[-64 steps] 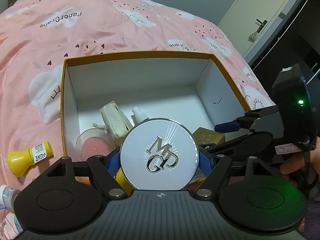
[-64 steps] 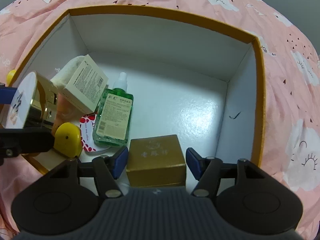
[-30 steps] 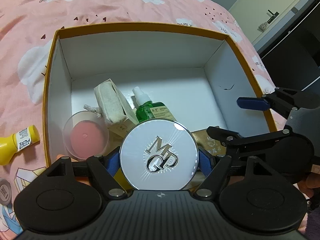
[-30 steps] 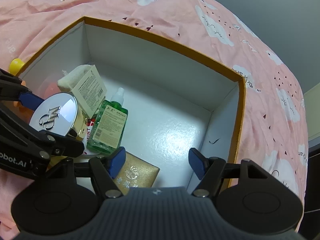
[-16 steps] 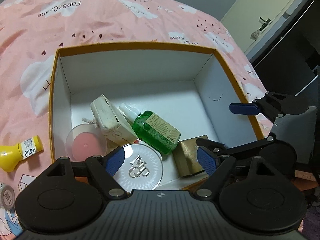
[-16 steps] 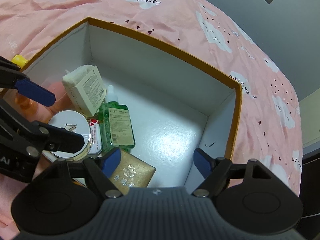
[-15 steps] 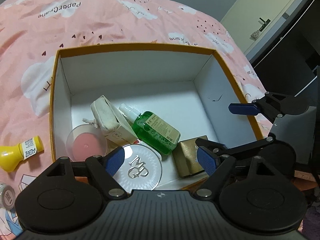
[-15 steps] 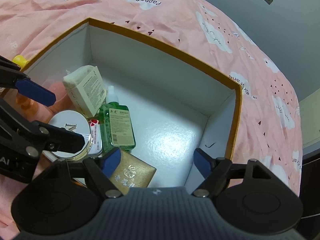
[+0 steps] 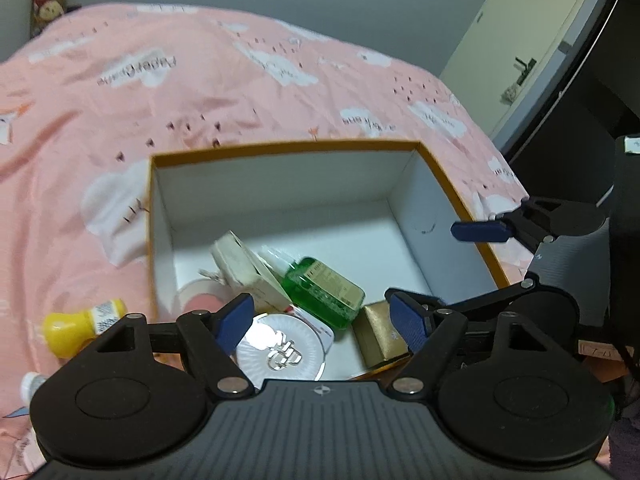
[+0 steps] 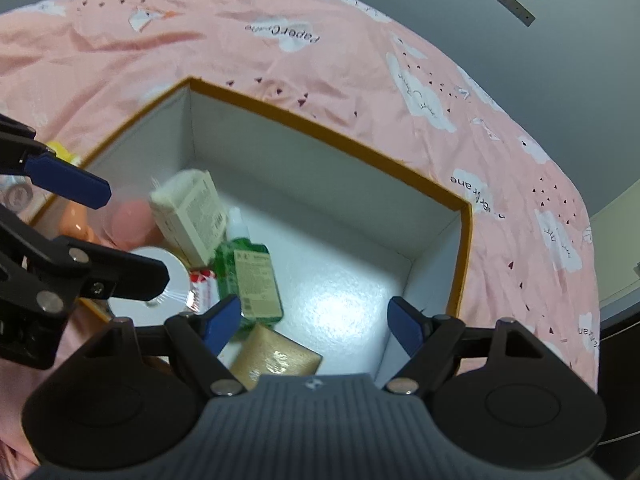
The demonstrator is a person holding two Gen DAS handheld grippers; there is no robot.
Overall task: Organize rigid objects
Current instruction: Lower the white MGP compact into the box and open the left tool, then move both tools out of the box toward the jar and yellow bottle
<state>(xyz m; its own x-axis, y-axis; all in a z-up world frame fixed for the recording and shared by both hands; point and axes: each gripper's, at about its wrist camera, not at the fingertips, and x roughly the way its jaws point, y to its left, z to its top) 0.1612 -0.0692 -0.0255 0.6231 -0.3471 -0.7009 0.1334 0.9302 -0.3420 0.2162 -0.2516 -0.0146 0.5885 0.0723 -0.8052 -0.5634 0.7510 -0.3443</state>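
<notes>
Both grippers are above the near edge of the open box (image 9: 288, 148), which sits on the pink bedspread (image 9: 200, 92). Left gripper (image 9: 322, 322): jaws spread wide, nothing between them. Right gripper (image 10: 314, 322): likewise spread and empty. Contents of the box, all crowded toward its near left corner: round silver compact (image 9: 282, 354) lying flat with its lid up; green bottle (image 9: 324, 296) on its side, just beside the compact; cream carton (image 9: 244, 270) leaning against the bottle; a clear round jar with pink contents (image 9: 200, 298) behind the carton, against the left wall; gold box (image 9: 378, 338) at the near edge to the right of the bottle. A small red-and-white item (image 10: 200, 290) lies between the compact and the bottle; the right wrist view is blurred there and I cannot identify it. The far and right parts of the box floor are bare. Still outside: yellow bottle (image 9: 80, 324) on the bedspread just left of the box wall, and a small white-capped item (image 9: 30, 384) at the left frame edge, mostly cut off. An orange shape (image 10: 78, 220) shows beside the jar in the right wrist view; whether it is inside or outside the wall cannot be told. Judgement: task is mostly done, with at least two items left to collect, the yellow bottle being the nearest to the left gripper.
</notes>
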